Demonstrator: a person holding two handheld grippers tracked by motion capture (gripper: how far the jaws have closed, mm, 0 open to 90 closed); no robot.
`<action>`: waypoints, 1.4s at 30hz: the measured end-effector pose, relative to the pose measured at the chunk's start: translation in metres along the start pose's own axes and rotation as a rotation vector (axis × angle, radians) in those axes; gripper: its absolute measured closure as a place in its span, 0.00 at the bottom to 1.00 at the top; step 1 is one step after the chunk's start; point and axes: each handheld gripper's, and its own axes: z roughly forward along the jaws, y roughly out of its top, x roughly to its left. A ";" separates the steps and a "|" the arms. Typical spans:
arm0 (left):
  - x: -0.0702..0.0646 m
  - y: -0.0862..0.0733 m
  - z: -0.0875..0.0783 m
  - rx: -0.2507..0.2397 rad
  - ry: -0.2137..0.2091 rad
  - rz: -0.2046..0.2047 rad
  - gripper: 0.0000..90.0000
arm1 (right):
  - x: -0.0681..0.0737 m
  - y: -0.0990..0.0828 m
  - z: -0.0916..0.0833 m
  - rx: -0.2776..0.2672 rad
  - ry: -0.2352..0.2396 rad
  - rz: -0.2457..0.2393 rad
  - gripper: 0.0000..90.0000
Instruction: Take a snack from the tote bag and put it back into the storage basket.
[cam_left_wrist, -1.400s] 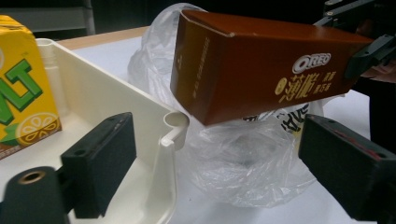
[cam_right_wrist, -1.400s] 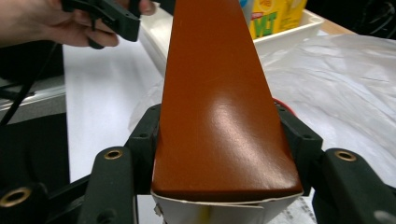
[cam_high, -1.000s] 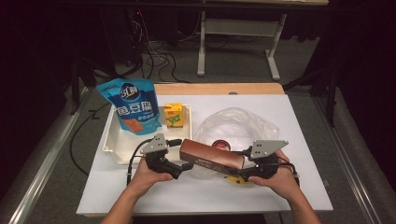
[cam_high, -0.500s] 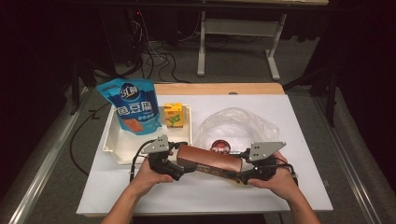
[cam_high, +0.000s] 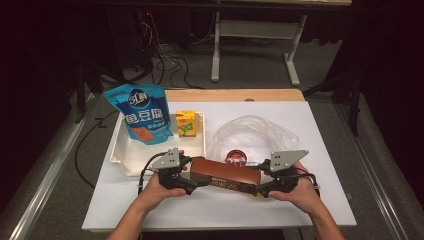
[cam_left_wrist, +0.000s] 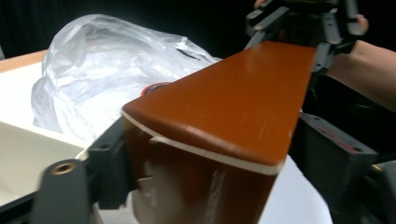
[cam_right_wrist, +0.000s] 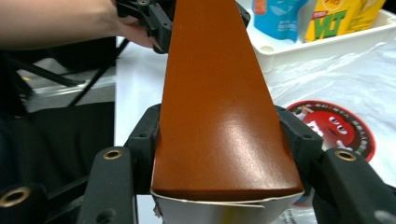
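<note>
A long brown box (cam_high: 225, 175) hangs level just above the white table, between my two grippers. My left gripper (cam_high: 197, 182) has its left end; its jaws have just been closing with the box (cam_left_wrist: 233, 102) between them, and both jaws now lie against its sides. My right gripper (cam_high: 257, 189) is shut on the right end. In the right gripper view the box (cam_right_wrist: 215, 93) runs away from me, clamped between both black jaws, and the other hand holds its far end.
A white tray (cam_high: 125, 155) at the back left holds a blue pouch (cam_high: 142, 115) and a yellow drink carton (cam_high: 186, 123). Behind the box lies a crumpled clear plastic bag (cam_high: 255, 132) with a round red tin (cam_high: 235, 159) at its front. The table's front edge is close below my hands.
The left gripper's jaws have drawn in onto the box's left end. Both hands and the box have stayed almost where they were.
</note>
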 end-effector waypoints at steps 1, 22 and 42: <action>0.000 0.000 -0.002 -0.011 -0.022 -0.002 0.34 | -0.002 -0.002 -0.002 -0.013 0.015 0.017 0.47; 0.005 0.008 -0.045 -0.118 0.023 -0.026 0.53 | -0.013 -0.013 -0.030 -0.115 -0.162 0.145 0.19; 0.009 0.010 -0.080 -0.135 0.171 -0.019 0.53 | -0.019 -0.027 -0.034 -0.116 -0.228 0.198 0.21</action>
